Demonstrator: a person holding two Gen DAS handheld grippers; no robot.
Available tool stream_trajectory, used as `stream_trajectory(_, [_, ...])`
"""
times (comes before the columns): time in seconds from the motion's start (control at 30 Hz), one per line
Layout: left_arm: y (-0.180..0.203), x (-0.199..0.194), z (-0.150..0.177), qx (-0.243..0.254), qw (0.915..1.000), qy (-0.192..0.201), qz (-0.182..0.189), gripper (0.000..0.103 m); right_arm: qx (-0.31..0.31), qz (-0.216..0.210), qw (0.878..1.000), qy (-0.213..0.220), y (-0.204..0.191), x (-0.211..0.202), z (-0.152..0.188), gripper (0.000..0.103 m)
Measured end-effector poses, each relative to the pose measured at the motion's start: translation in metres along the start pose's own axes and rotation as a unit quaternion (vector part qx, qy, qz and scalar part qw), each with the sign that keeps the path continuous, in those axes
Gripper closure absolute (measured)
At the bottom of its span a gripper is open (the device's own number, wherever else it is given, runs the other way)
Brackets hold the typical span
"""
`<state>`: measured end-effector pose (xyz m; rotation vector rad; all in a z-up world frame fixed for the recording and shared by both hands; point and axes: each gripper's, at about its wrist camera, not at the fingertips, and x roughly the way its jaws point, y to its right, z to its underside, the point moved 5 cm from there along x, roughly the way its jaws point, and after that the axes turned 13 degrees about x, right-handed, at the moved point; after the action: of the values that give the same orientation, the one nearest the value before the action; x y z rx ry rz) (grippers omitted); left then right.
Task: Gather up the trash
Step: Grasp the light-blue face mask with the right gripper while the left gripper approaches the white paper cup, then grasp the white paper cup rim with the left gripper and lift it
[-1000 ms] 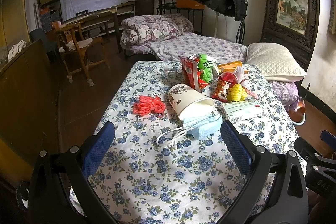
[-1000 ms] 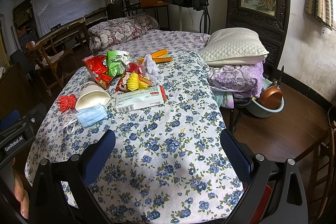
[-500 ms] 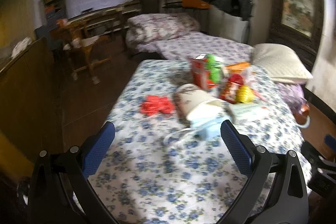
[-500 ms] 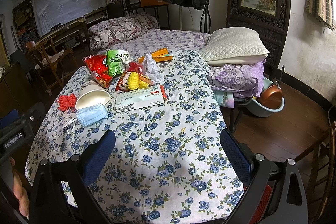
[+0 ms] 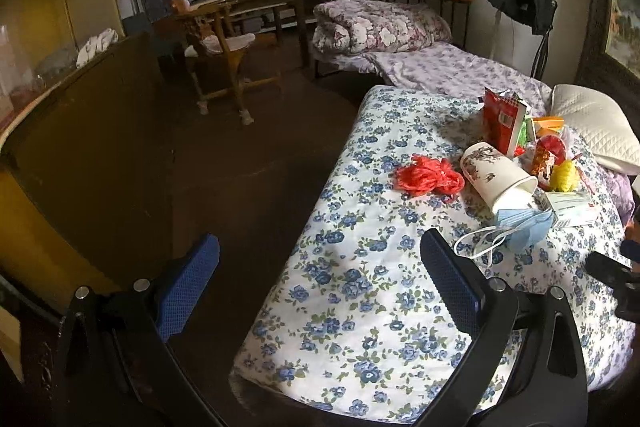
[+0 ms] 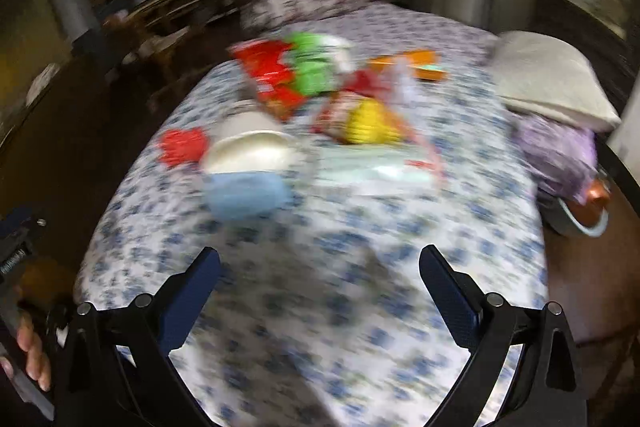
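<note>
Trash lies on a floral-clothed table (image 5: 360, 279): a crumpled red bag (image 5: 428, 179), a tipped paper cup (image 5: 496, 175), a blue face mask (image 5: 524, 225), a flat medicine box (image 5: 572, 205), red and green snack packets (image 5: 504, 121) and a yellow item (image 5: 564, 177). My left gripper (image 5: 318, 271) is open and empty at the table's near left edge. The right wrist view is motion-blurred; the cup (image 6: 252, 151), mask (image 6: 244, 197), box (image 6: 380, 171) and snack packets (image 6: 292, 71) show ahead of my open, empty right gripper (image 6: 318, 277).
Dark floor (image 5: 240, 167) lies left of the table, with a wooden chair (image 5: 220, 59) and a cabinet (image 5: 80, 127) beyond. A bed with a folded quilt (image 5: 376, 27) stands behind the table. A pillow (image 5: 592, 127) and a basin (image 6: 580, 211) sit at the right.
My left gripper has swung left, so the trash now sits at the right of its view. My right gripper has moved forward toward the trash, blurring its view. Both stay open.
</note>
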<state>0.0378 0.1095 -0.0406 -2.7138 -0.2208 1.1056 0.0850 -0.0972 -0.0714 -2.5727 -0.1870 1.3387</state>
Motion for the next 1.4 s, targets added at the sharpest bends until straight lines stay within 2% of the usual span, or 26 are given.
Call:
stream_trajectory(0.13, [-0.004,0.007,0.003,-0.021,0.9995,-0.006,0.022,0.007,-0.045,-0.022,0.999,-0.010,-0.043,0.025,-0.012,0.006])
stream_trajectory(0.27, [-0.008,0.008,0.005,-0.028,0.9990,-0.005,0.035,0.007,-0.073,0.000,0.997,-0.024,-0.058,0.058,-0.018,0.006])
stream_trajectory(0.4, [-0.012,0.013,0.008,-0.033,0.9984,-0.008,0.045,0.007,-0.088,0.022,0.994,-0.064,-0.059,0.089,-0.013,0.006])
stream_trajectory(0.43, [-0.013,0.015,0.009,-0.036,0.9982,-0.009,0.047,0.007,-0.084,0.015,0.994,-0.073,-0.057,0.093,-0.010,0.009])
stream_trajectory(0.47, [-0.014,0.016,0.009,-0.038,0.9980,-0.011,0.050,0.007,-0.080,0.006,0.994,-0.070,-0.057,0.094,-0.008,0.019])
stream_trajectory(0.53, [-0.015,0.018,0.010,-0.041,0.9977,-0.014,0.051,0.007,-0.068,-0.031,0.995,-0.063,-0.056,0.086,-0.010,0.042])
stream_trajectory(0.73, [-0.014,0.015,0.009,-0.039,0.9983,-0.013,0.041,0.007,-0.018,-0.071,0.996,-0.052,-0.033,0.042,-0.003,0.053])
stream_trajectory(0.8, [-0.008,0.014,0.005,-0.031,0.9984,-0.012,0.045,0.007,0.001,-0.074,0.996,-0.045,-0.023,0.024,0.000,0.053])
stream_trajectory(0.87, [0.002,0.012,-0.002,-0.022,0.9981,-0.007,0.058,0.007,0.020,-0.058,0.998,-0.019,-0.005,0.003,0.001,0.052])
stream_trajectory(0.97, [0.034,0.017,-0.023,0.013,0.9973,-0.001,0.073,0.007,0.064,-0.047,0.997,0.003,0.025,-0.017,0.004,0.051])
stream_trajectory(1.0, [0.051,0.021,-0.031,0.044,0.9968,0.003,0.066,0.007,0.080,-0.052,0.995,0.003,0.035,-0.020,0.005,0.051])
stream_trajectory(1.07, [0.082,0.031,-0.045,0.109,0.9934,0.013,0.030,0.007,0.092,-0.057,0.994,0.002,0.044,-0.021,0.006,0.051])
stream_trajectory(1.13, [0.099,0.041,-0.053,0.141,0.9895,0.015,0.028,0.007,0.098,-0.062,0.993,0.002,0.049,-0.022,0.007,0.050])
stream_trajectory(1.2, [0.115,0.055,-0.060,0.158,0.9863,0.006,0.047,0.007,0.103,-0.070,0.992,0.004,0.054,-0.024,0.007,0.049])
stream_trajectory(1.4, [0.151,0.082,-0.066,0.221,0.9741,-0.005,0.047,0.007,0.108,-0.093,0.990,0.003,0.055,-0.025,0.005,0.048])
